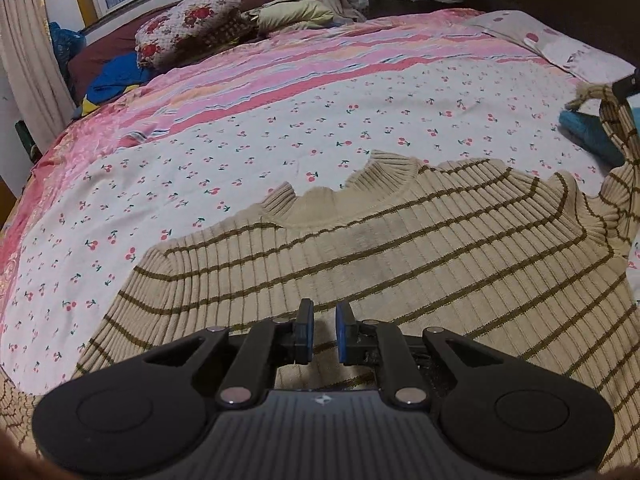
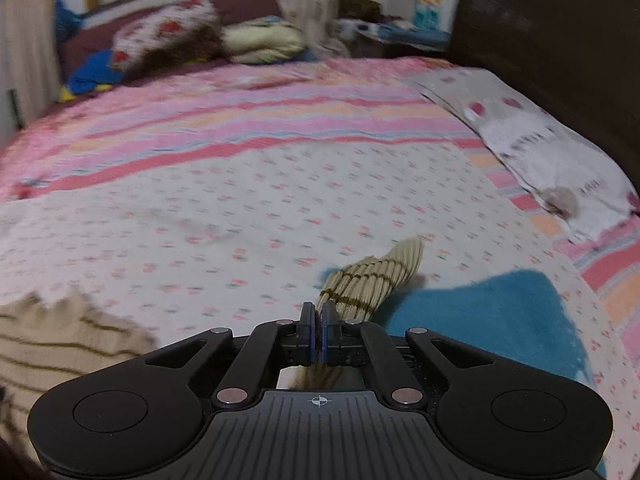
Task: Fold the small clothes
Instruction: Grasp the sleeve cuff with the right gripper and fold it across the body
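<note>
A beige ribbed sweater [image 1: 400, 248] with thin brown stripes lies flat on the cherry-print bed sheet [image 1: 240, 140], its frilled collar pointing away from me. My left gripper [image 1: 324, 314] hovers over the sweater's body, its jaws drawn in to a narrow gap with nothing between the pads. My right gripper [image 2: 319, 312] is shut on the sweater's sleeve [image 2: 376, 276], whose cuff sticks out past the fingertips. In the left wrist view that sleeve [image 1: 616, 128] rises off the bed at the far right. The sweater's body [image 2: 60, 340] shows blurred at the lower left of the right wrist view.
A teal cloth [image 2: 492, 320] lies on the sheet just right of the held sleeve. A grey spotted pillow [image 2: 540, 152] rests against the dark headboard [image 2: 560, 40] on the right. Floral pillows [image 1: 188, 28] and folded bedding are piled at the far side under the window.
</note>
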The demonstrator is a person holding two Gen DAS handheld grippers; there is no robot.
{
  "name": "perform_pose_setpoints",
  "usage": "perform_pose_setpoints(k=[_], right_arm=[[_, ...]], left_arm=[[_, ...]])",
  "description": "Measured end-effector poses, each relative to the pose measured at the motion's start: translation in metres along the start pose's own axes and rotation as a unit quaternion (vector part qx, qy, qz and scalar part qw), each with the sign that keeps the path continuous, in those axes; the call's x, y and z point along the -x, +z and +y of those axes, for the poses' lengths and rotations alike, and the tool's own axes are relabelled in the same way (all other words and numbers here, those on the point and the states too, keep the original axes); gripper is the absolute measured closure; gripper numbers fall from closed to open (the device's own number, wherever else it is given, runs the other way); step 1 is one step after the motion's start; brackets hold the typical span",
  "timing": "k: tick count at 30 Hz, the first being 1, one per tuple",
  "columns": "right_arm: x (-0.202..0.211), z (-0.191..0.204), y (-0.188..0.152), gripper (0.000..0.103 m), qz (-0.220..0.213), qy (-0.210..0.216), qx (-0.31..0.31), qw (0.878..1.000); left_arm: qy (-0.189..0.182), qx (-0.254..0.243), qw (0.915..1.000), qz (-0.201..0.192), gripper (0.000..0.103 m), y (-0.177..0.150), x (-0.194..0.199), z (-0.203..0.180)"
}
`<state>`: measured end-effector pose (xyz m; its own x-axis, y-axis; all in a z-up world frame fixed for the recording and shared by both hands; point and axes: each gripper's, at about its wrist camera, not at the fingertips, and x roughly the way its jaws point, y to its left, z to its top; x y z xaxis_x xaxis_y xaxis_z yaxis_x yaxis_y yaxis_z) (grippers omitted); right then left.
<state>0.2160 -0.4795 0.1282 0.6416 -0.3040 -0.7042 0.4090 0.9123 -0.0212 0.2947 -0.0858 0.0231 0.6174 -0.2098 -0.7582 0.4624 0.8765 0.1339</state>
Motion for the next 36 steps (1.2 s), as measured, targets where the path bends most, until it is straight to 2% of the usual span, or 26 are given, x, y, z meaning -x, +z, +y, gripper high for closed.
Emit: perform_pose_setpoints(k=[4, 6, 8, 10, 11, 14, 16, 20, 24, 25, 28, 31, 33, 34, 35, 36], right_arm=[[0.025, 0.043, -0.004, 0.101, -0.023, 0.069, 0.036, 0.997], [0.037, 0.073, -0.012, 0.101, -0.033, 0.119, 0.067, 0.990], [0.048, 0.108, -0.029, 0.101, -0.043, 0.179, 0.114, 0.976], [0.048, 0.141, -0.049, 0.101, -0.022, 0.236, 0.174, 0.956], [0.044, 0.155, -0.060, 0.100, -0.013, 0.232, 0.199, 0.952], [0.024, 0.187, -0.091, 0.099, 0.016, 0.182, 0.281, 0.942], [0.019, 0.189, -0.103, 0.098, 0.021, 0.159, 0.300, 0.940], [0.028, 0.181, -0.106, 0.091, -0.003, 0.113, 0.323, 0.940], [0.040, 0.190, -0.097, 0.079, -0.020, 0.129, 0.316, 0.940], [0.039, 0.194, -0.099, 0.073, -0.022, 0.137, 0.318, 0.938], [0.040, 0.214, -0.111, 0.063, -0.028, 0.153, 0.350, 0.924], [0.024, 0.235, -0.125, 0.059, -0.017, 0.130, 0.390, 0.911], [0.006, 0.241, -0.129, 0.063, -0.009, 0.086, 0.399, 0.913], [-0.003, 0.239, -0.127, 0.075, 0.002, 0.076, 0.390, 0.918], [-0.010, 0.235, -0.122, 0.094, 0.017, 0.078, 0.367, 0.927], [-0.013, 0.229, -0.115, 0.095, 0.031, 0.085, 0.341, 0.936]], left_arm=[[-0.001, 0.019, 0.9998, -0.005, 0.083, -0.006, 0.009, 0.010], [0.003, 0.030, 0.9995, -0.006, 0.082, -0.012, 0.014, 0.019], [0.009, 0.040, 0.9991, -0.004, 0.082, -0.020, 0.018, 0.028], [0.020, 0.046, 0.9987, 0.002, 0.081, -0.031, 0.021, 0.037], [0.026, 0.047, 0.9985, 0.005, 0.080, -0.036, 0.021, 0.041], [0.036, 0.056, 0.9977, 0.015, 0.079, -0.051, 0.024, 0.053], [0.036, 0.059, 0.9975, 0.013, 0.077, -0.059, 0.028, 0.059], [0.036, 0.056, 0.9978, 0.001, 0.075, -0.068, 0.034, 0.061], [0.033, 0.055, 0.9979, -0.010, 0.075, -0.069, 0.036, 0.056], [0.033, 0.056, 0.9978, -0.012, 0.075, -0.070, 0.037, 0.056], [0.029, 0.059, 0.9978, -0.013, 0.075, -0.074, 0.040, 0.056], [0.026, 0.059, 0.9979, -0.011, 0.075, -0.077, 0.040, 0.057], [0.023, 0.061, 0.9978, -0.010, 0.074, -0.078, 0.041, 0.058], [0.022, 0.062, 0.9978, -0.010, 0.074, -0.078, 0.041, 0.058], [0.020, 0.063, 0.9977, -0.010, 0.074, -0.078, 0.042, 0.059], [0.019, 0.063, 0.9978, -0.011, 0.073, -0.079, 0.042, 0.060]])
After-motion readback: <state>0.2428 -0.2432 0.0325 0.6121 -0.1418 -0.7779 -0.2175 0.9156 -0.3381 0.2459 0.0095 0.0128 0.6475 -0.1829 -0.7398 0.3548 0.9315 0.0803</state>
